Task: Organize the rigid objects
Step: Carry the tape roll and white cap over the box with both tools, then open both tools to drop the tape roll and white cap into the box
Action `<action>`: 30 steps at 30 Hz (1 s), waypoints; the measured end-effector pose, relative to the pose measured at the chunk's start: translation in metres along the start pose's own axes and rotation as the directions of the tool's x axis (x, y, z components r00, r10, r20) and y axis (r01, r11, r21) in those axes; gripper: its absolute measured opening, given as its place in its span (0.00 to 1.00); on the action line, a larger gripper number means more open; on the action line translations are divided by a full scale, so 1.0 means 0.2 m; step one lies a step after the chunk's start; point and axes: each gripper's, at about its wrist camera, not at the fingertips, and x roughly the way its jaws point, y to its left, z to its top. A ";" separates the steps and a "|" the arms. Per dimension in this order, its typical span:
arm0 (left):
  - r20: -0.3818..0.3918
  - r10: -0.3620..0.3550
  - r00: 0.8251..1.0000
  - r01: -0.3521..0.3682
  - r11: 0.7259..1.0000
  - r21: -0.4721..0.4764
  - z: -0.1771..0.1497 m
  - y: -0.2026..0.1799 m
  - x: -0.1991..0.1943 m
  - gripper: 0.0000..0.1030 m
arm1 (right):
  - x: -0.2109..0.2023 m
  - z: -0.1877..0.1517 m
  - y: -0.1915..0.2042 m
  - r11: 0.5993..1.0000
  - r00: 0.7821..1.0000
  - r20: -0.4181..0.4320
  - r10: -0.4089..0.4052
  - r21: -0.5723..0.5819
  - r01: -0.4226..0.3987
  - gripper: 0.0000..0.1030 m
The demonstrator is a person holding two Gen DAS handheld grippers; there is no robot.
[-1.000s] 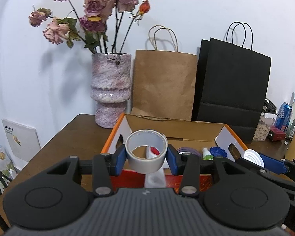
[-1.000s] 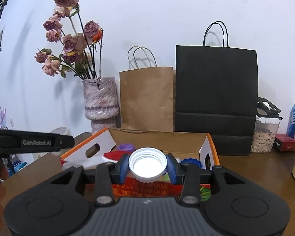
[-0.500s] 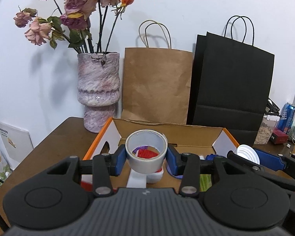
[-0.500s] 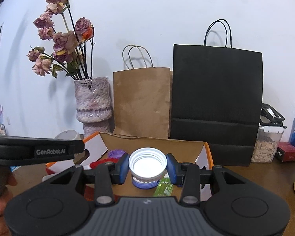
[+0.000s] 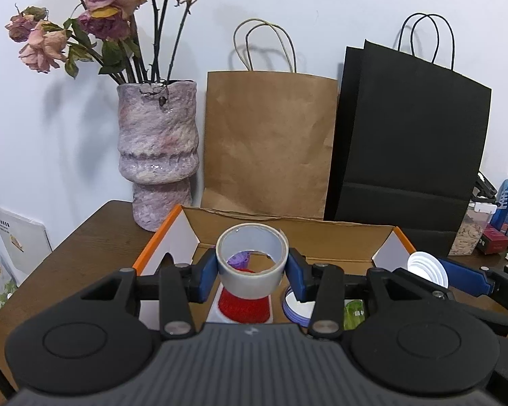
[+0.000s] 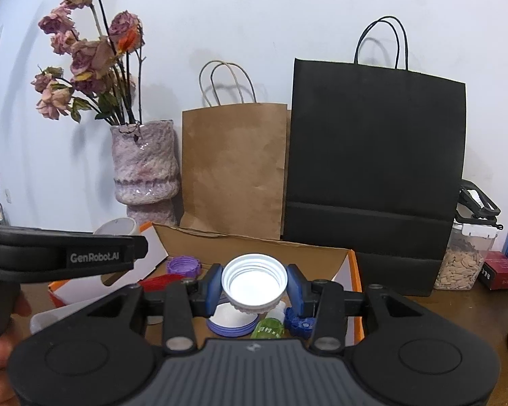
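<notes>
Left to right. Vase [image 5: 157,155] with dried flowers stands at the far left corner of the table [image 5: 94,237], just beside the left wall of the cardboard box [image 5: 308,237]. A wide swing of the left hand could knock it, and it looks top-heavy.

Left gripper [image 5: 252,264] is clamped on a roll of grey tape [image 5: 252,265], pads on the outer wall, hole facing the camera. It hangs over the left part of the box, above a red thing [image 5: 244,304] and a purple cap [image 5: 238,258]. Risk: dropped from here on its curved side, the roll may roll or bounce off the things below. The pads hold a smooth round wall, so a slip is possible too.

Brown bag [image 5: 271,142] and black bag [image 5: 409,142] lean on the wall behind the box; a push on the box could tip them.

Right gripper [image 6: 254,286] is closed on a white lid [image 6: 254,286], open side up, held by the rim over the right part of the box. Below lie a blue-rimmed lid [image 6: 232,323], a green bottle [image 6: 271,328] and a dark blue cap [image 6: 299,319]. The lid could land tilted on these. How deep the box is cannot be told from here.

The two grippers are close together; opening both at once risks a bump between them.
</notes>
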 end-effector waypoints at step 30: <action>-0.047 0.081 0.996 -0.081 0.997 0.010 0.03 -0.02 0.18 1.00 | 0.25 -0.03 -0.07 0.999 0.992 -0.126 -0.032 -0.018 0.030 1.00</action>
